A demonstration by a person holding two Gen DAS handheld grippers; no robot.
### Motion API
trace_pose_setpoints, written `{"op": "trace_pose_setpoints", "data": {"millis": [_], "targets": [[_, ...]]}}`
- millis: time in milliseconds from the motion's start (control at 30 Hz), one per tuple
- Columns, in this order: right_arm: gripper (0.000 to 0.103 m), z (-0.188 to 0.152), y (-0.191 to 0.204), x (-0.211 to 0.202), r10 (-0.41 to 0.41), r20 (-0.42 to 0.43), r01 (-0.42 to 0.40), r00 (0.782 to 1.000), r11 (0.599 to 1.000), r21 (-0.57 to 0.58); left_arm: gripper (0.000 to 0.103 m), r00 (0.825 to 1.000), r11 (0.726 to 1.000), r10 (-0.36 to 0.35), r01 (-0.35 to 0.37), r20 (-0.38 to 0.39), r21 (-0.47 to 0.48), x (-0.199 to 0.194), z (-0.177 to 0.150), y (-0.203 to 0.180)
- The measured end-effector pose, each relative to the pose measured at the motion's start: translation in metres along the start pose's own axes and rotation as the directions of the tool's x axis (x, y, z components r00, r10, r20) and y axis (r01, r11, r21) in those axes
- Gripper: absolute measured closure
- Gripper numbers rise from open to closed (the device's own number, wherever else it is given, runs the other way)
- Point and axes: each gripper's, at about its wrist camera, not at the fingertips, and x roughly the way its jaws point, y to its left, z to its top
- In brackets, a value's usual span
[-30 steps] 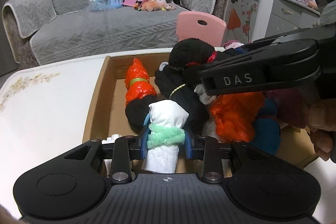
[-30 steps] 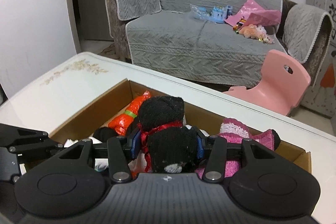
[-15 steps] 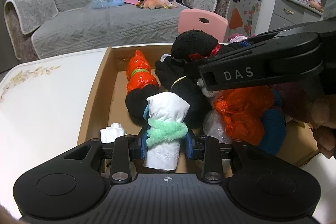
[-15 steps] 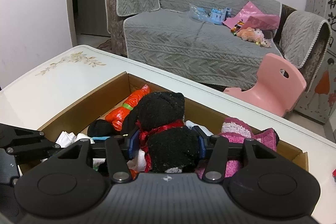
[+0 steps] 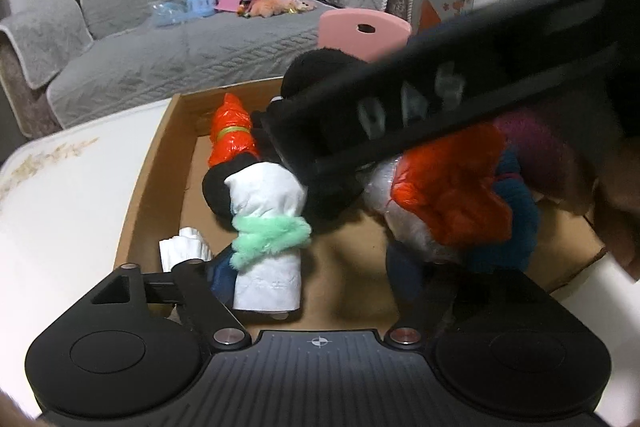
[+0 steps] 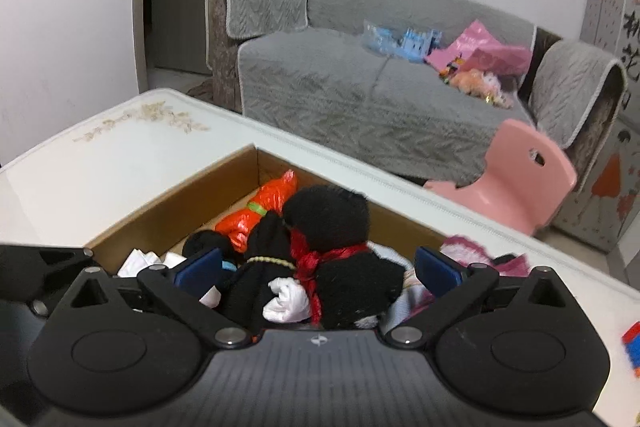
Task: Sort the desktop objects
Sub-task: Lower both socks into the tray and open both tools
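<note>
Both jaws opening: left gripper [image 5: 308, 291] just let go of the white bundle [image 5: 266, 227], right gripper [image 6: 318, 273] of the black bundle [image 6: 340, 247]. Both now lie loose in the cardboard box [image 5: 154, 163]. Drop done, I'd say.

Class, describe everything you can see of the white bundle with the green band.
The white bundle is a roll of white cloth, cinched at its middle by a fuzzy mint-green band. It stands roughly upright in the cardboard box, leaning against a black bundle behind it. It sits between the fingers of the left gripper, whose jaws are opening; the pads no longer press it.
</note>
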Motion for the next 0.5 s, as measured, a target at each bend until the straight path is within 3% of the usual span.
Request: {"op": "trace_pose_setpoints", "data": {"millis": [200,267,400,500], "targets": [[0.001,0.002,-0.007,-0.04,0.016,0.073,-0.02,0.997,0.998,0.052,0.016,0.999,1.0,-0.007,0.006,-0.039,-0.017,-0.008,-0.001,0.002],[0.001,-0.002,-0.012,-0.059,0.02,0.112,-0.029,0.994,0.996,0.081,0.001,0.999,0.999,0.038,-0.038,-0.036,-0.008,-0.015,-0.002,-0.001],[0.001,-0.022,-0.017,-0.102,0.027,0.192,-0.056,0.981,0.987,0.148,0.001,0.995,0.995,0.097,-0.097,0.025,0.015,-0.036,-0.001,-0.006],[0.001,-0.041,-0.017,-0.13,0.021,0.248,-0.073,0.968,0.977,0.2,0.001,0.993,0.993,0.112,-0.111,0.042,-0.034,-0.05,0.0,-0.004]]}}
